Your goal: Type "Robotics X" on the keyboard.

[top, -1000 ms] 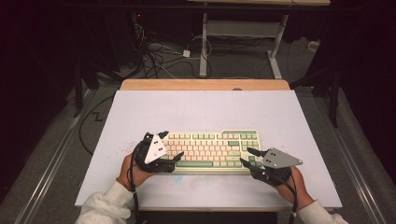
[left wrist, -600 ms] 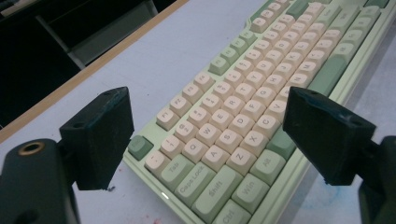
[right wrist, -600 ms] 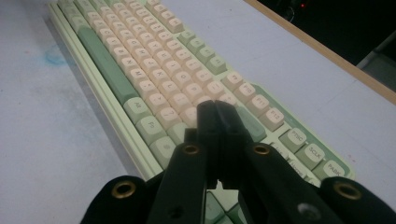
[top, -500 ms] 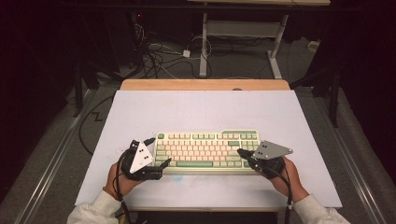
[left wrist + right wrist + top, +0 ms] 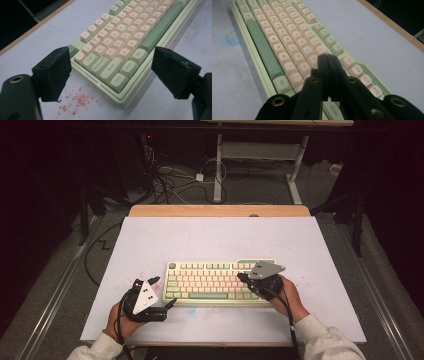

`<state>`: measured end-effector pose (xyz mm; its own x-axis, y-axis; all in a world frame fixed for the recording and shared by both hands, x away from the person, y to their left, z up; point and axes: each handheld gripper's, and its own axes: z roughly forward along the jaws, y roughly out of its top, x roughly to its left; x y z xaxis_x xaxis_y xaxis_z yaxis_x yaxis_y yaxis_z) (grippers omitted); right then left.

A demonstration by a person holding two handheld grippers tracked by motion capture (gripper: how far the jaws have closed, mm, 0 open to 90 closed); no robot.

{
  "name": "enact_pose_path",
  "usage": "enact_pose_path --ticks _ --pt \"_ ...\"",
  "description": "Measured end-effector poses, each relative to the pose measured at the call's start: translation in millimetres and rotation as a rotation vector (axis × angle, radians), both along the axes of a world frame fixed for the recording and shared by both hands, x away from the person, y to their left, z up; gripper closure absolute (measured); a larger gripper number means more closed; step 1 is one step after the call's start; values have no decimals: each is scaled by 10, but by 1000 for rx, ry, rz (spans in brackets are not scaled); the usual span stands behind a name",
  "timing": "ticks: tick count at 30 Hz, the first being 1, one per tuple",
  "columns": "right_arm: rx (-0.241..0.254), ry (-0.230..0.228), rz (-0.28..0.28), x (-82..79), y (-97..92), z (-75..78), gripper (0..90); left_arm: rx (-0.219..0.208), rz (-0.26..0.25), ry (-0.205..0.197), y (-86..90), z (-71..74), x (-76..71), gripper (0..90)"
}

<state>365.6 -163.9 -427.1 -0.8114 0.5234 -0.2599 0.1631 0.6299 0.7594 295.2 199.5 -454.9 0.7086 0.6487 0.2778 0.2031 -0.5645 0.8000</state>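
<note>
A white table (image 5: 210,237) has faint red specks (image 5: 75,103) near its front edge; behind it, perhaps tangled cables (image 5: 170,177) on the floor.

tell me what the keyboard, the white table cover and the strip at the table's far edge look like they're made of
Keyboard: probably moulded plastic, matte; pale green case, cream and green keycaps with printed legends, soft even sheen.
White table cover: a smooth, flat sheet, perhaps laminate or board; faintly glossy, with red specks and a blue smudge sitting on its surface.
Far strip: looks like light wood, tan and matte; grain too small to tell.
</note>
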Motion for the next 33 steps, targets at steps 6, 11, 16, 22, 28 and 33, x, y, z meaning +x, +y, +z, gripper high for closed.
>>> enact_pose_path --ticks 6,11,16,22,28,33 --pt "-35 22 17 112 209 -62 900 -7 1 -3 10 -3 -3 158" --pt "-60 38 15 181 317 -121 900 2 2 1 8 -8 -1 157" --pt "-89 51 11 227 385 -172 900 17 2 4 -10 -25 4 158" --pt "-100 55 8 260 434 -207 900 23 -6 12 -28 -36 8 157" --pt "-105 56 4 265 476 -236 900 22 -10 17 -27 -40 10 157" --pt "-132 64 3 249 494 -238 900 27 -12 19 -34 -43 5 157"
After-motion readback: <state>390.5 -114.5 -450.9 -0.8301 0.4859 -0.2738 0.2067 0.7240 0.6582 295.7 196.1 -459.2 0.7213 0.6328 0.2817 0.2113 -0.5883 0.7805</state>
